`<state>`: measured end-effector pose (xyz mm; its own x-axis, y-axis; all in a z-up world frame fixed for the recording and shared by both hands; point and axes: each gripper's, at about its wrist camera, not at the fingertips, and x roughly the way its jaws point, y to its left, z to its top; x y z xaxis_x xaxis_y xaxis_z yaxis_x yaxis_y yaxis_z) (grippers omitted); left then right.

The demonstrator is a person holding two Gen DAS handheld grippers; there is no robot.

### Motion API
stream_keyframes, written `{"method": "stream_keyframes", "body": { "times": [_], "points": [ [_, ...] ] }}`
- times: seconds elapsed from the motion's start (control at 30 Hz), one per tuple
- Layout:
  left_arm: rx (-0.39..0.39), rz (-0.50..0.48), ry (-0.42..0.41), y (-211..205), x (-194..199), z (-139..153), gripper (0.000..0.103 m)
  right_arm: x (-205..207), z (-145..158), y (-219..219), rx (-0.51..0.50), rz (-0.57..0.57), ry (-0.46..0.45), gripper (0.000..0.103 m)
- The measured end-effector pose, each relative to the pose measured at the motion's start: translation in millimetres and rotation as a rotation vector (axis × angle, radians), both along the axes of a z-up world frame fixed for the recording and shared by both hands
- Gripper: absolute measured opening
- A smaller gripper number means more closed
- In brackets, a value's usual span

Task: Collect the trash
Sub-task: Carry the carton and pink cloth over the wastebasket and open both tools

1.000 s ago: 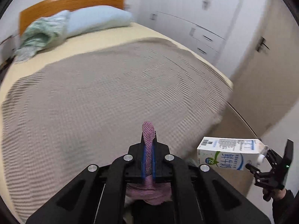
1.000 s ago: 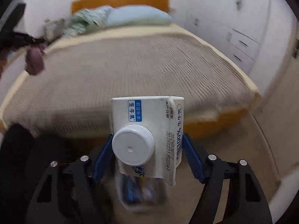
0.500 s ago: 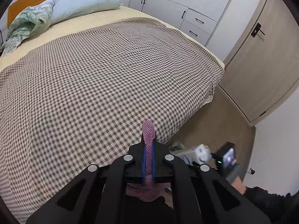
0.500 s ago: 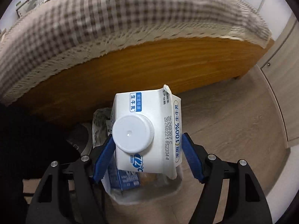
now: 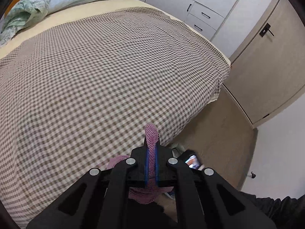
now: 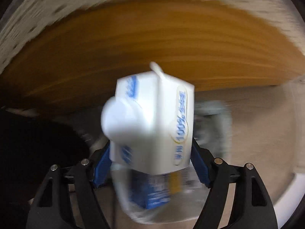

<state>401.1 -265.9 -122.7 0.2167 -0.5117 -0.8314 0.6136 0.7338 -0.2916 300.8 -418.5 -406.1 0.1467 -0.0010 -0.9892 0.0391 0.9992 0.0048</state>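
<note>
Left tool (image 5: 151, 167): jaws pinched together on a purple knitted cloth (image 5: 151, 139), held over the foot of the checked bed (image 5: 106, 72).
Right tool (image 6: 150, 164): blue pads clamped on a white milk carton (image 6: 152, 122), cap toward the camera, low beside the wooden bed frame (image 6: 152, 43); view blurred.
Below the carton: blurred packaging, unidentifiable.

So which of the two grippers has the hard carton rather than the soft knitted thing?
The right gripper: it grips the white milk carton. The left gripper pinches a pink knitted cloth.
</note>
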Motion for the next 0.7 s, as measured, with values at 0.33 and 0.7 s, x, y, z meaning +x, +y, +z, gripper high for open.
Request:
{"method": "stream_keyframes", "body": {
  "times": [0.33, 0.7],
  "points": [
    [0.031, -0.083, 0.053, -59, -15, -32, 0.002, -67, 54, -46, 0.178, -0.072, -0.158, 0.076],
    [0.005, -0.209, 0.18, -154, -55, -79, 0.002, -161, 105, -114, 0.2, -0.338, -0.277, 0.076]
  ]
}}
